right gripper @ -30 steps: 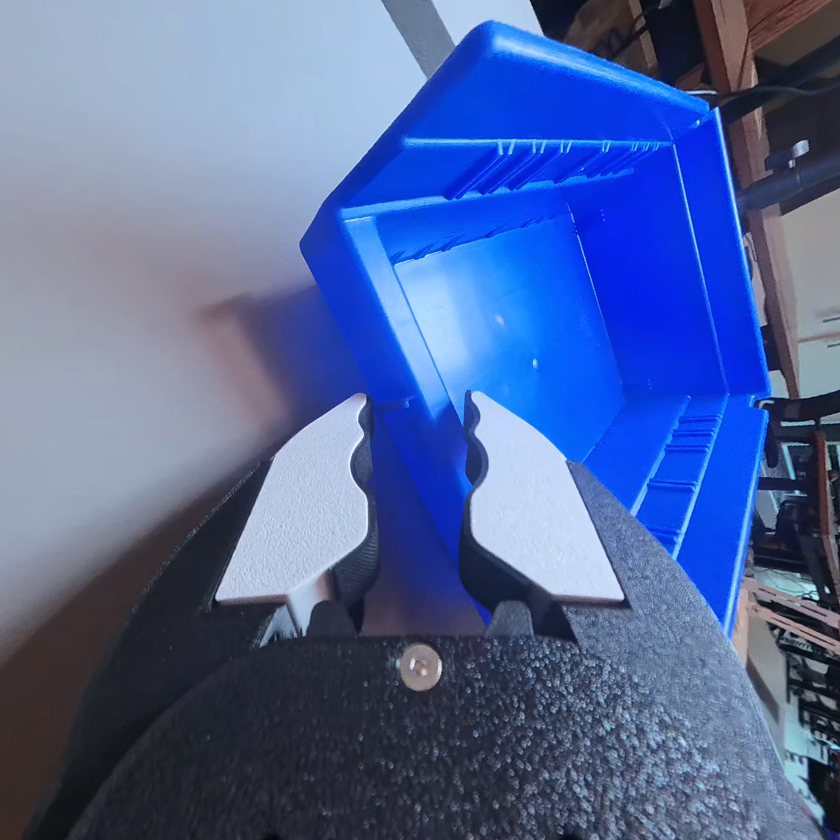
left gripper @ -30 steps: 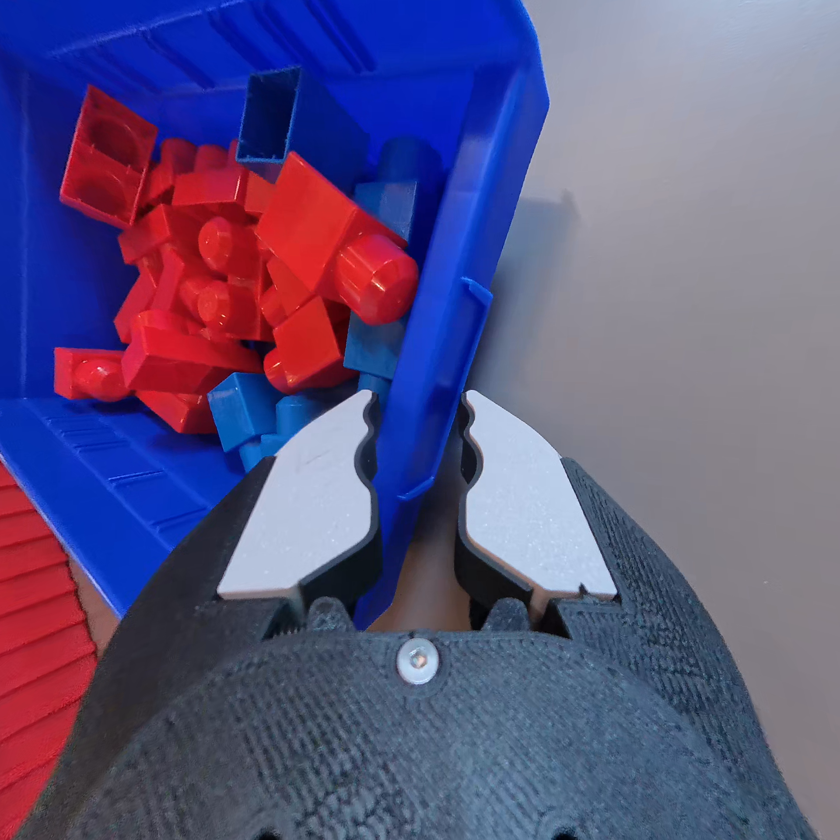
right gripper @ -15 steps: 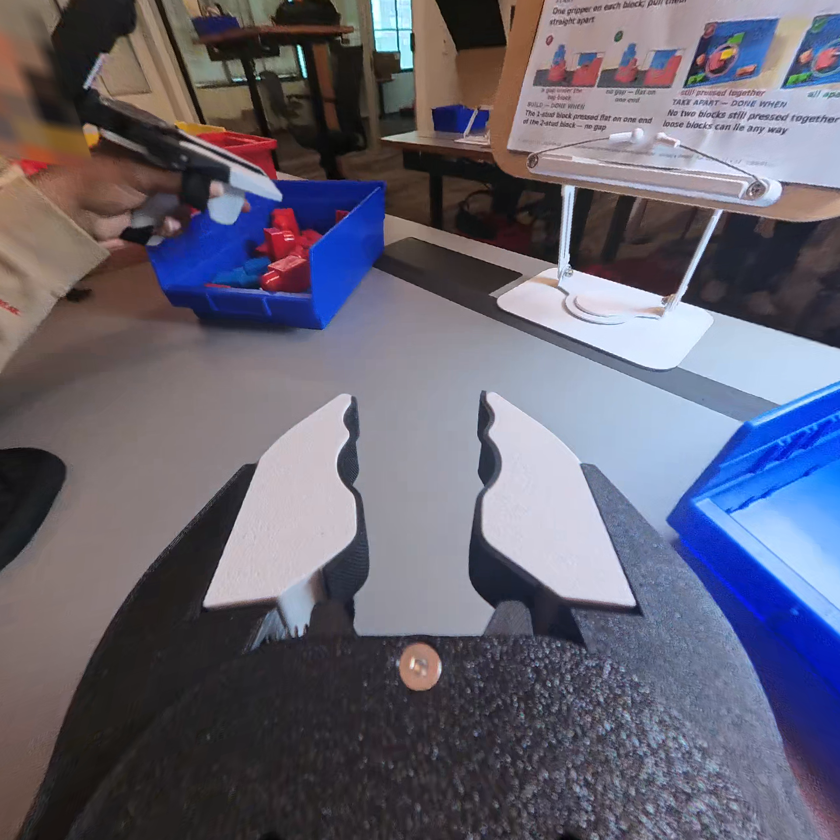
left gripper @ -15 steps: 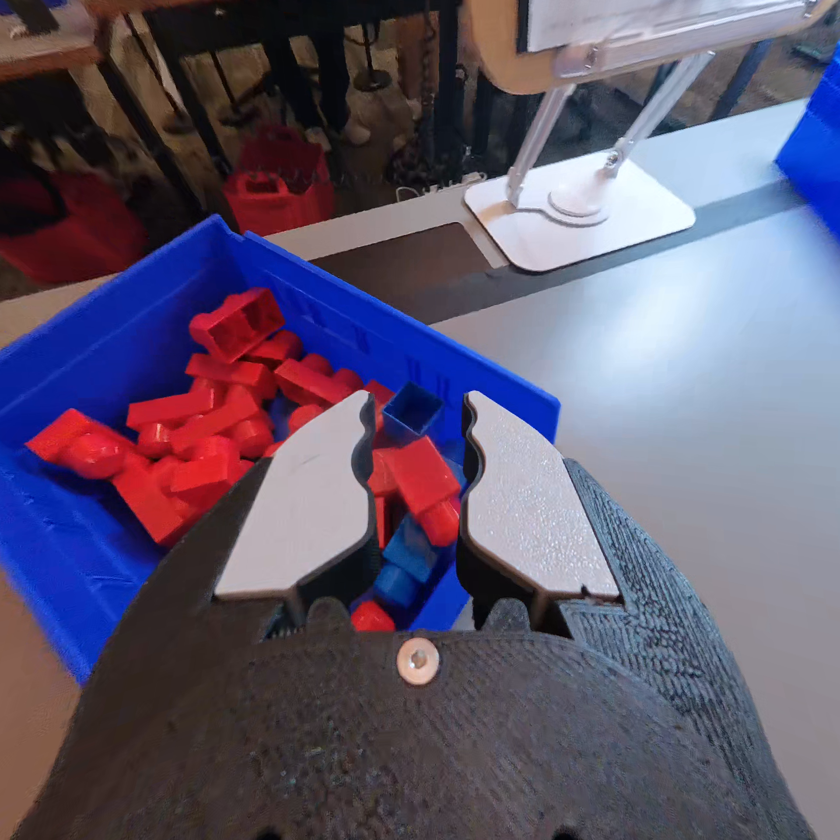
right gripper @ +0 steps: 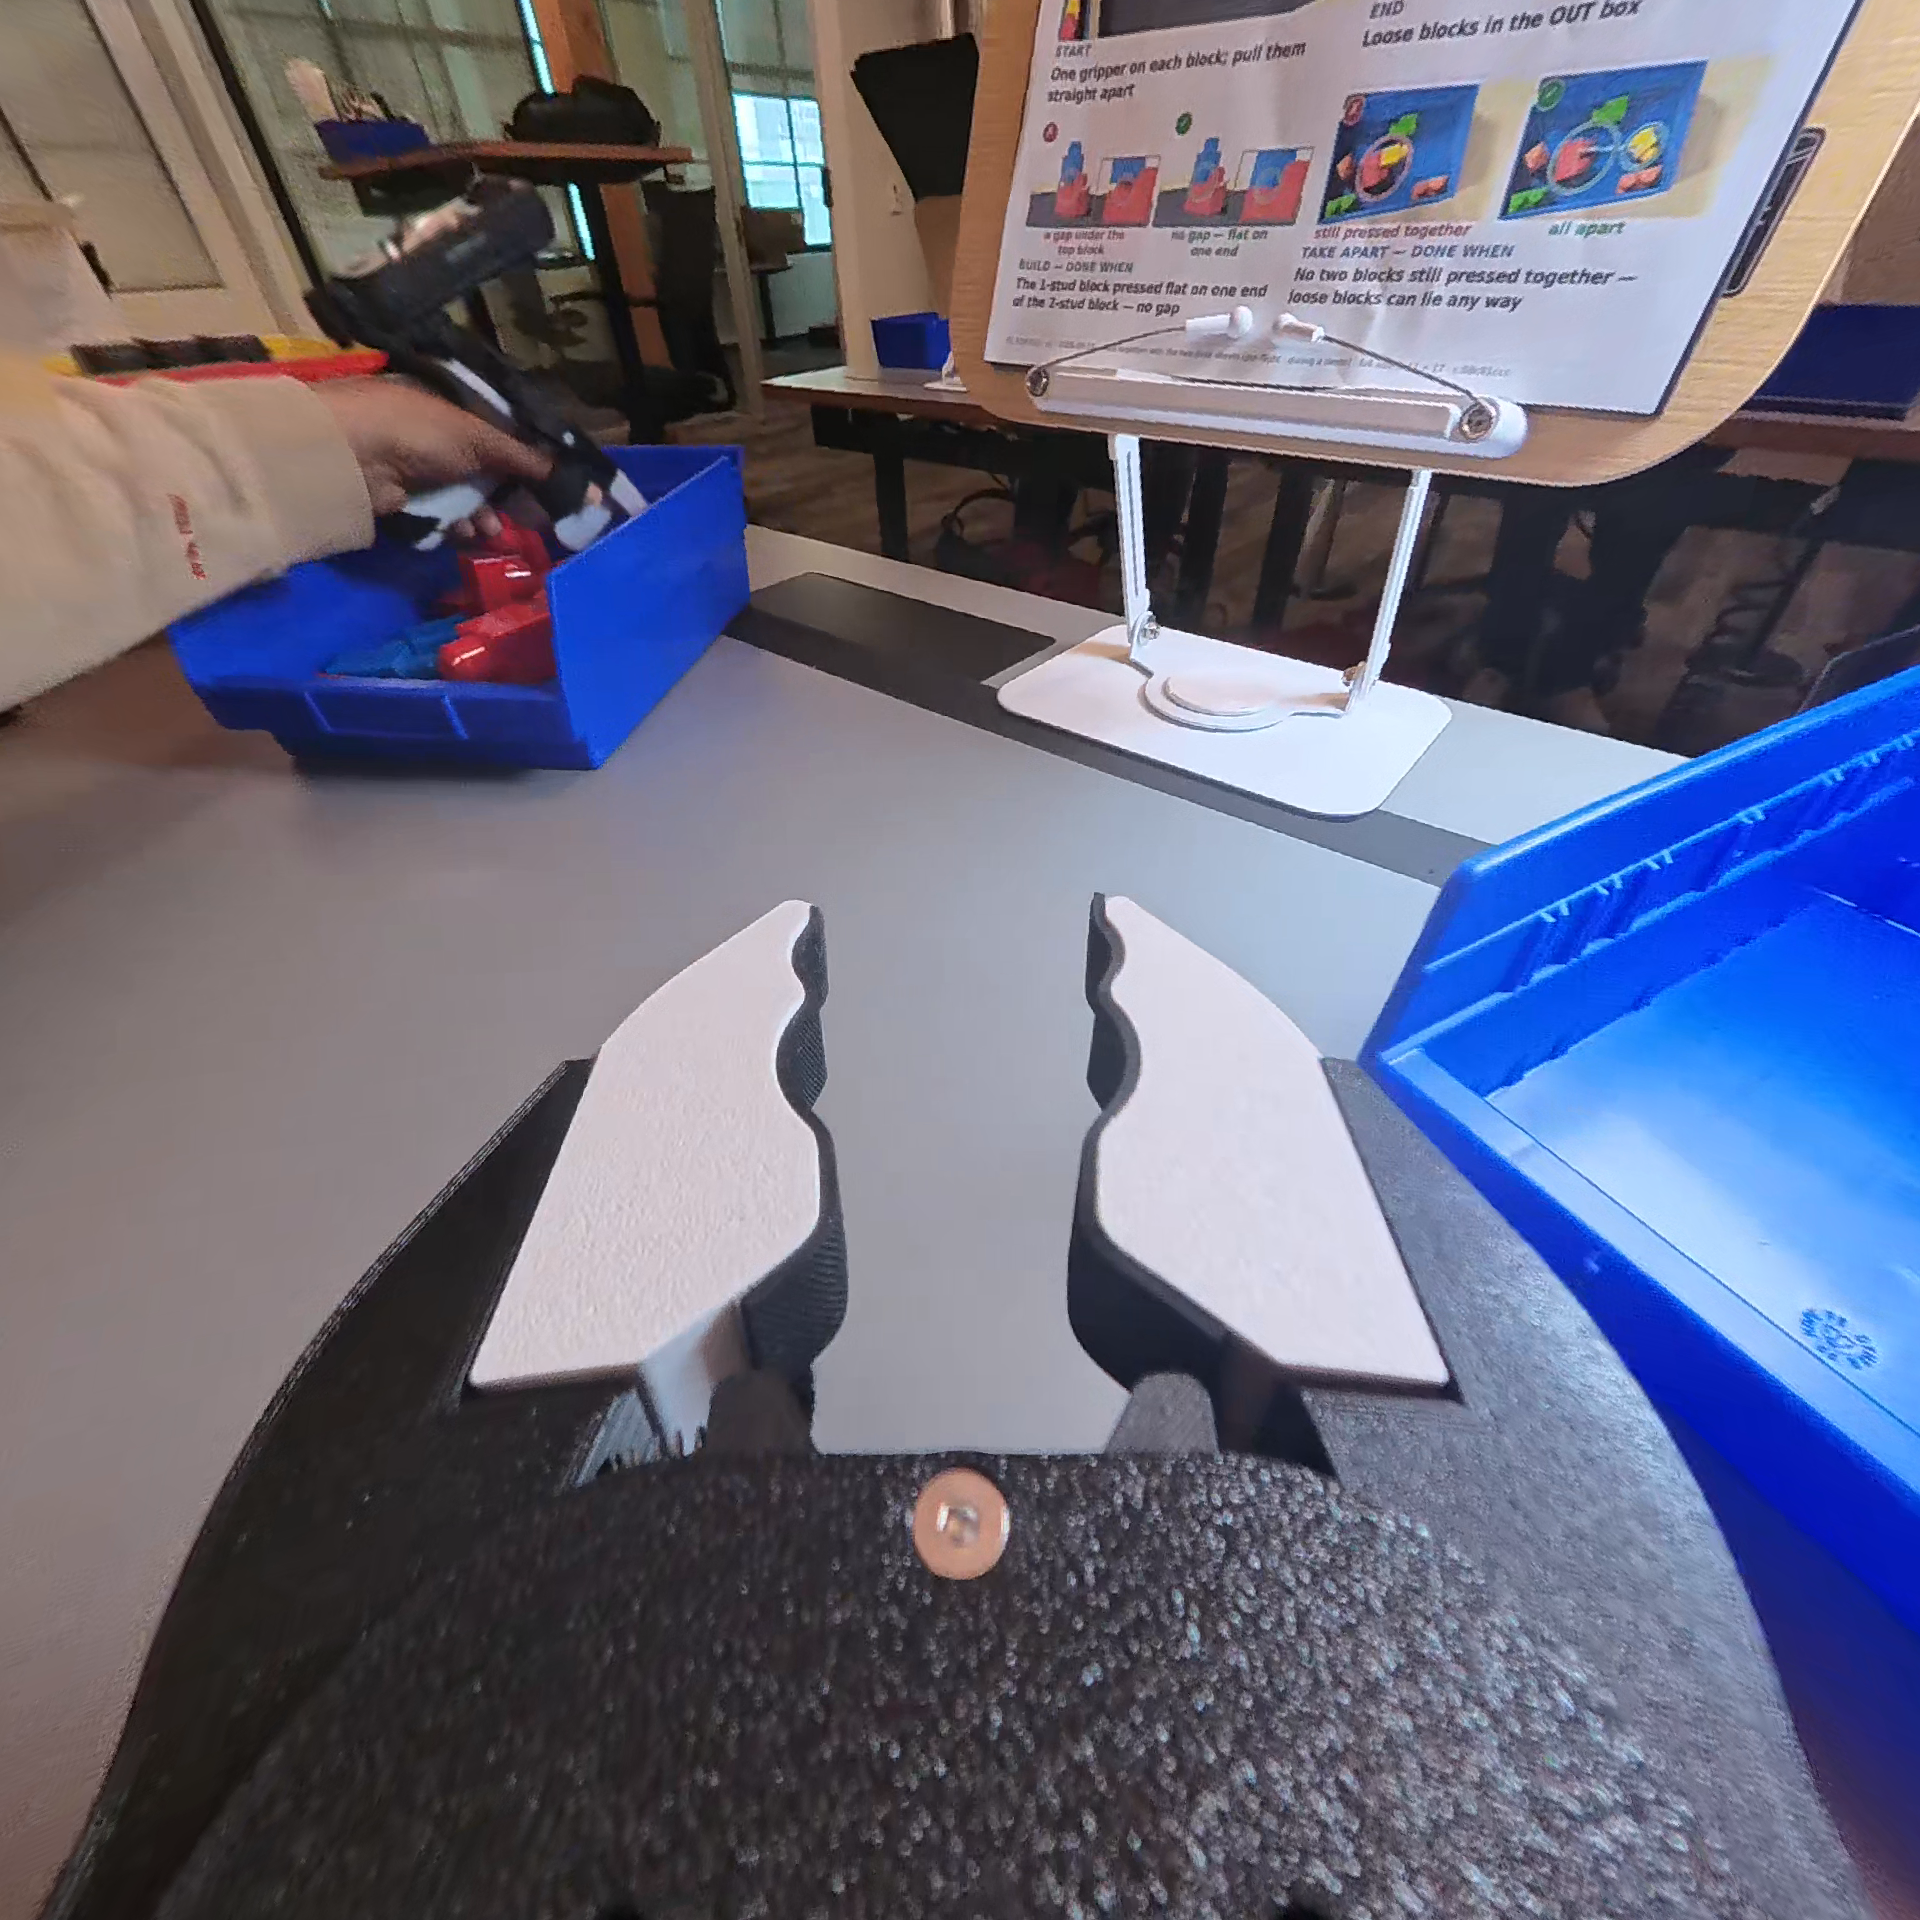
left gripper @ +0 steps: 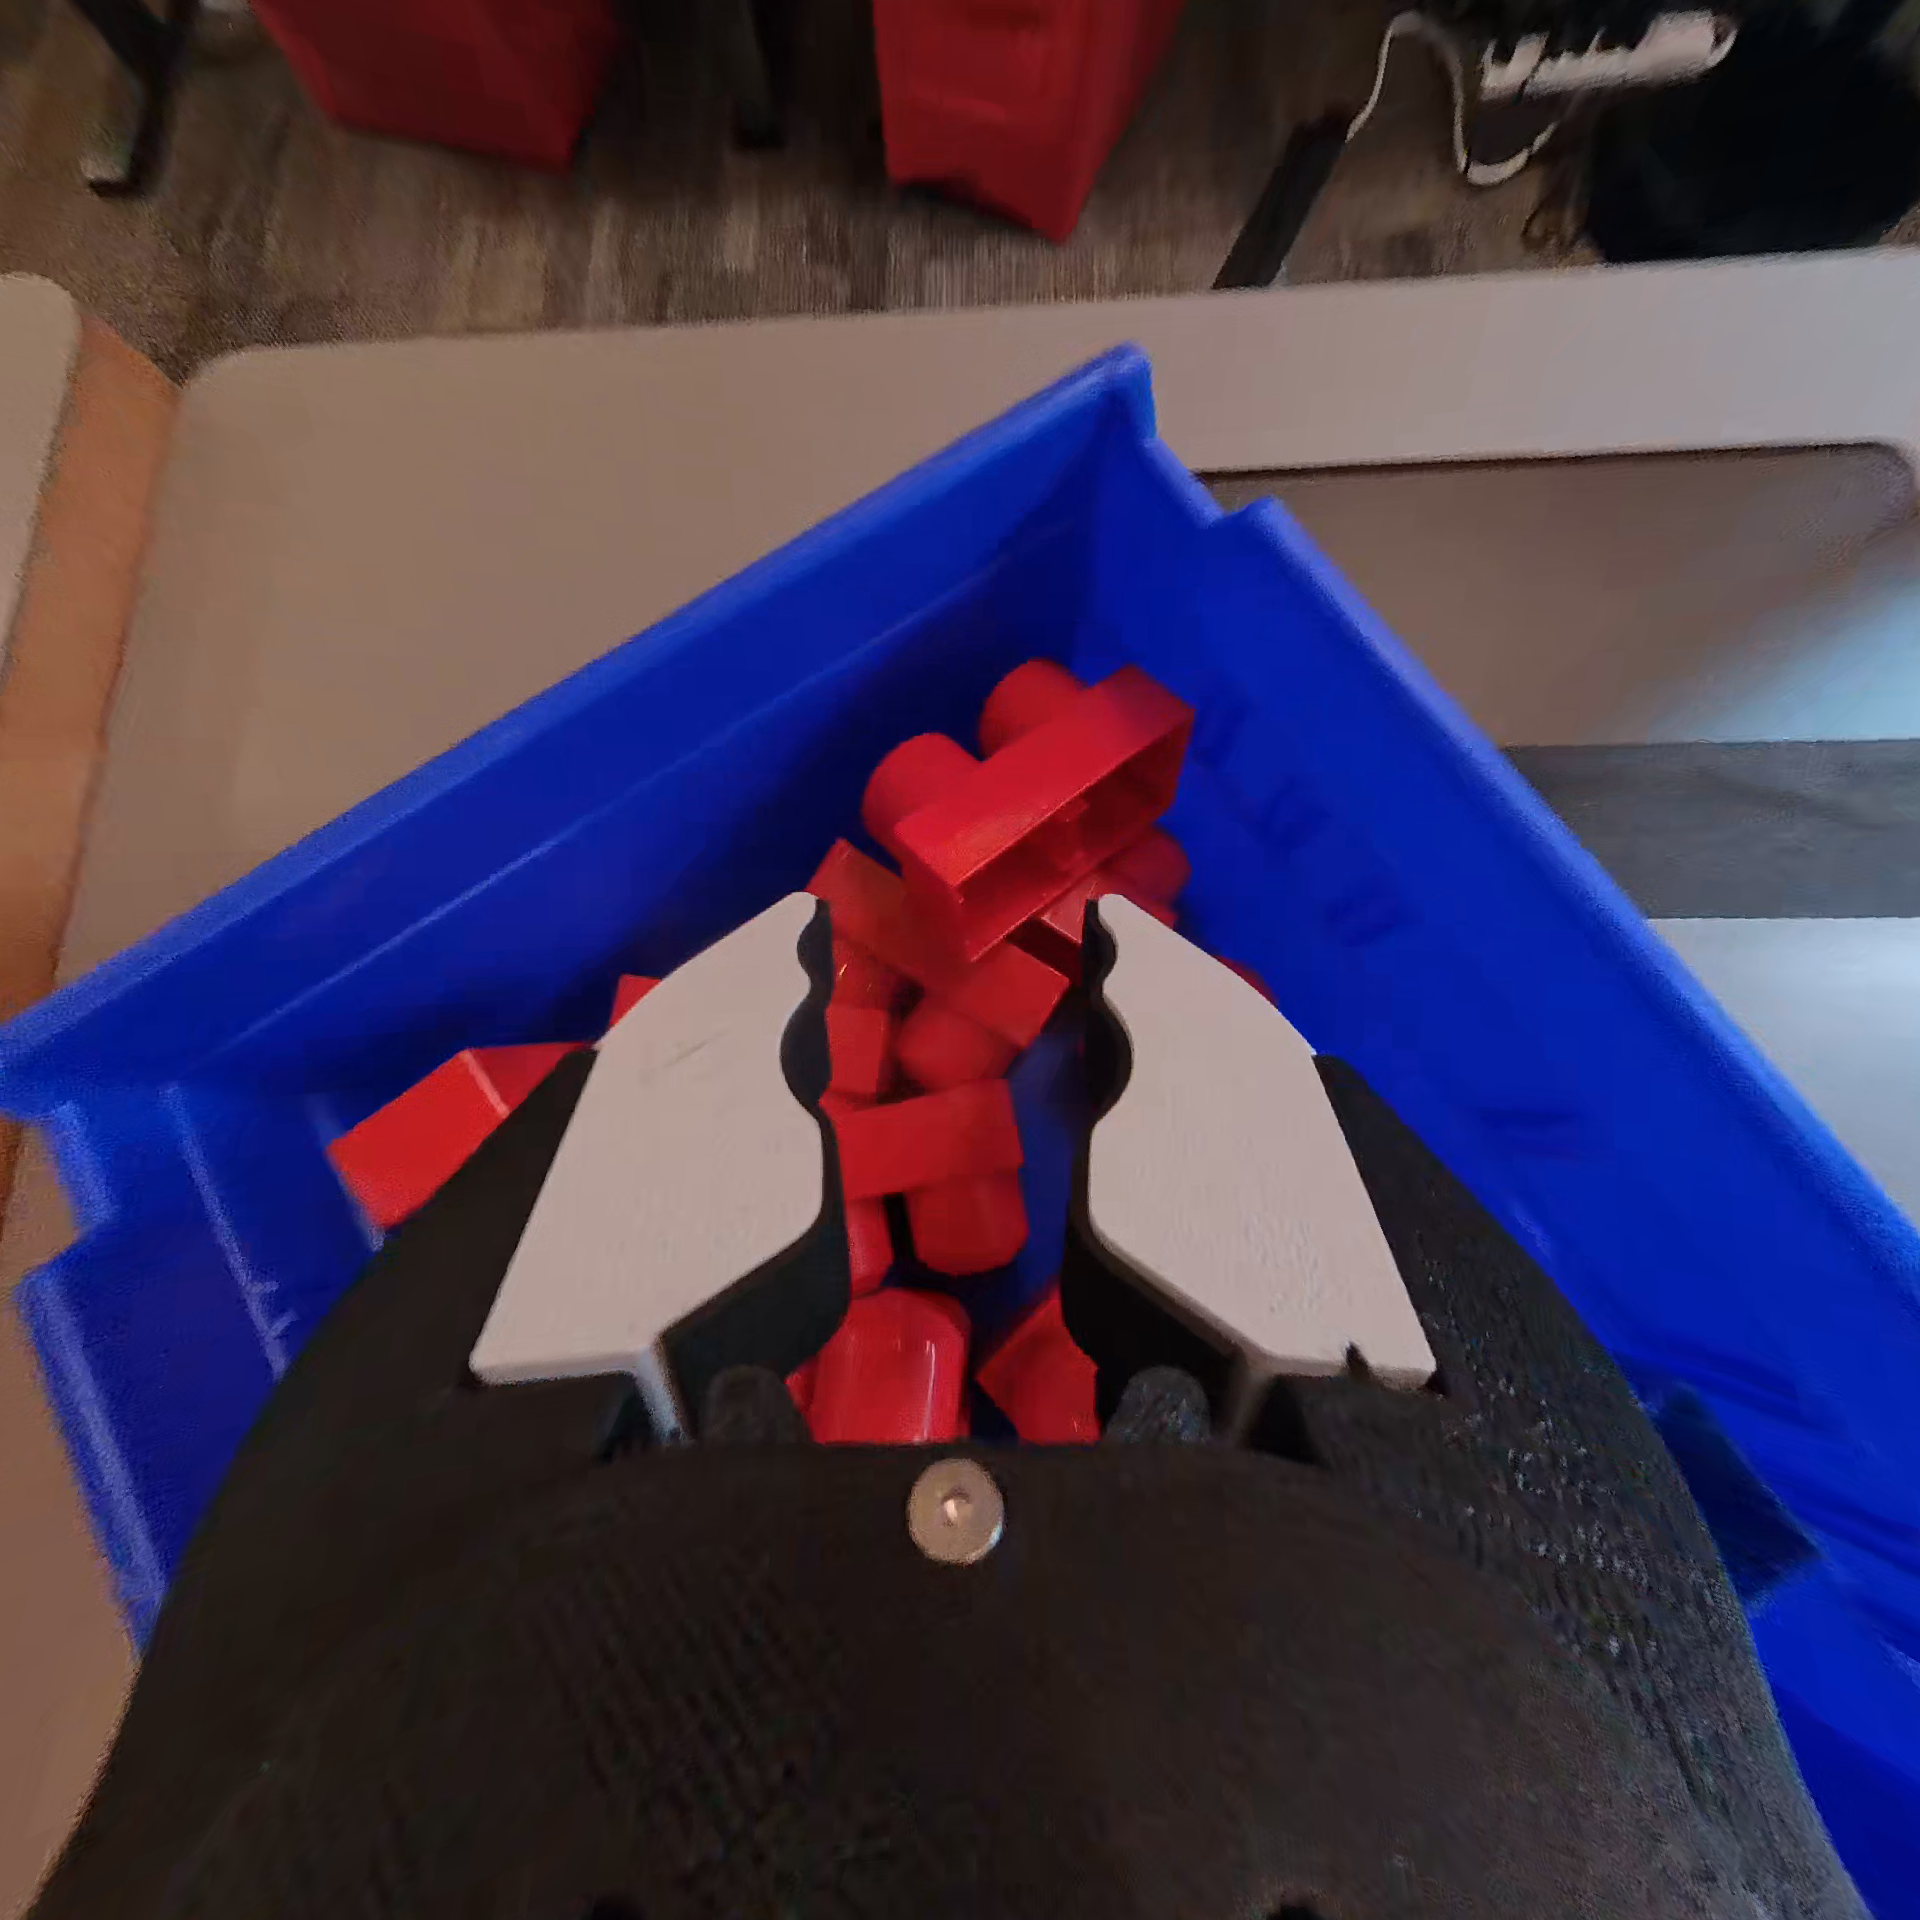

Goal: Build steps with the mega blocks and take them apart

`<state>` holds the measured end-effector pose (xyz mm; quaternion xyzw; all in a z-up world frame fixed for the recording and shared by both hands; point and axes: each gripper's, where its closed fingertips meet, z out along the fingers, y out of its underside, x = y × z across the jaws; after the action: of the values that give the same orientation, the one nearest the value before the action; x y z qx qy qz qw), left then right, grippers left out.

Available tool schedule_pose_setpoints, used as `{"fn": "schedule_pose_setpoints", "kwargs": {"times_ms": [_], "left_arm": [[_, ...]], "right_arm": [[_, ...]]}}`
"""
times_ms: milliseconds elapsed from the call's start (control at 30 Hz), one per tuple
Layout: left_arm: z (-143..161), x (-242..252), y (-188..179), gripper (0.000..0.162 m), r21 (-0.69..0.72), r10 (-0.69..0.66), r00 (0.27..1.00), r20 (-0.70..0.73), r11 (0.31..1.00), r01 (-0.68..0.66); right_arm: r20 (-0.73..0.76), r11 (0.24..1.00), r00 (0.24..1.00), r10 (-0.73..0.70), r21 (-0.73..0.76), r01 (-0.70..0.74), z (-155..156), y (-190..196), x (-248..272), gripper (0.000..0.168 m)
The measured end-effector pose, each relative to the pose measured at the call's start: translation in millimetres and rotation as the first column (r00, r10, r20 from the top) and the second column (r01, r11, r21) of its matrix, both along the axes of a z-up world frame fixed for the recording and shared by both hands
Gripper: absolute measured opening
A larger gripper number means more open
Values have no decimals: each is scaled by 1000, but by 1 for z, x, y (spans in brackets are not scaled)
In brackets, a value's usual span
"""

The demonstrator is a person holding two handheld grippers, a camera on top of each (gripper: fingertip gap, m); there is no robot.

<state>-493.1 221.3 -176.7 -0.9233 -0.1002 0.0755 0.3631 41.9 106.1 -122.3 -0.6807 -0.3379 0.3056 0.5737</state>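
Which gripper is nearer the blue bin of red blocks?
Left. The left gripper hangs open right over the blue plastic bin; the right gripper hovers open across the grey table.

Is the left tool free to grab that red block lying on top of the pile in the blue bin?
Probably yes. The left tool is open and already down inside the blue bin, with the red block just beyond its tips and nothing lying over it. The bin's corner walls may crowd the approach.

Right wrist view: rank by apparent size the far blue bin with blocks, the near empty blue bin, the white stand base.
1. near empty blue bin, cropped by the frame and closest to the camera, so inflated
2. far blue bin with blocks
3. white stand base, close to the far bin in apparent size; true ranking unsure
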Motion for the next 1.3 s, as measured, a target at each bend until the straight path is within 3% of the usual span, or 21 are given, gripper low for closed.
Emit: {"fn": "schedule_pose_setpoints", "kwargs": {"times_ms": [67,167,233,333,467,567,667,833,933,1000,1100,1167,1233,1300], "left_arm": [[-18,-3,7,48,-68,-14,1000,-24,998,12],[-18,-16,16,14,-82,-11,983,-184,997,-4],[-18,-18,13,10,-136,-37,968,-250,991,3],[9,-15,11,6,-51,-59,939,-340,998,44],[67,21,-4,6,147,-98,892,-442,972,180],[124,92,-29,6,354,-140,819,-556,852,386],[164,196,-75,6,482,-181,718,-672,628,611],[168,356,-161,6,512,-250,575,-779,276,814],[157,417,-198,6,469,-246,487,-838,130,873],[145,441,-212,6,432,-248,436,-865,73,899],[122,461,-219,6,386,-291,378,-879,32,922],[114,463,-219,6,385,-335,364,-869,5,923],[98,462,-215,13,402,-520,339,-784,-8,916],[84,463,-218,31,487,-756,304,-580,-22,873]], "right_arm": [[-1,1000,1000,-18,12,18,1,4,4,46],[-7,999,999,-35,21,35,-1,8,7,45],[-5,999,1000,-29,14,29,-3,8,6,45],[-5,1000,1000,-5,10,5,-4,5,3,45],[-17,999,999,50,-9,-51,-5,-5,-5,45],[-40,986,987,155,-50,-157,-6,-22,-19,49],[-69,944,949,306,-105,-312,-9,-50,-38,58],[-314,776,795,519,-218,-592,12,-110,-66,66],[-457,692,708,538,-240,-681,28,-128,-70,70],[-555,644,656,512,-258,-720,37,-131,-70,69],[-611,604,615,498,-265,-752,40,-131,-66,37],[-572,613,631,523,-262,-746,34,-128,-63,37],[-500,662,664,556,-216,-718,29,-120,-59,36],[-364,723,712,600,-135,-678,22,-115,-54,37]]}}
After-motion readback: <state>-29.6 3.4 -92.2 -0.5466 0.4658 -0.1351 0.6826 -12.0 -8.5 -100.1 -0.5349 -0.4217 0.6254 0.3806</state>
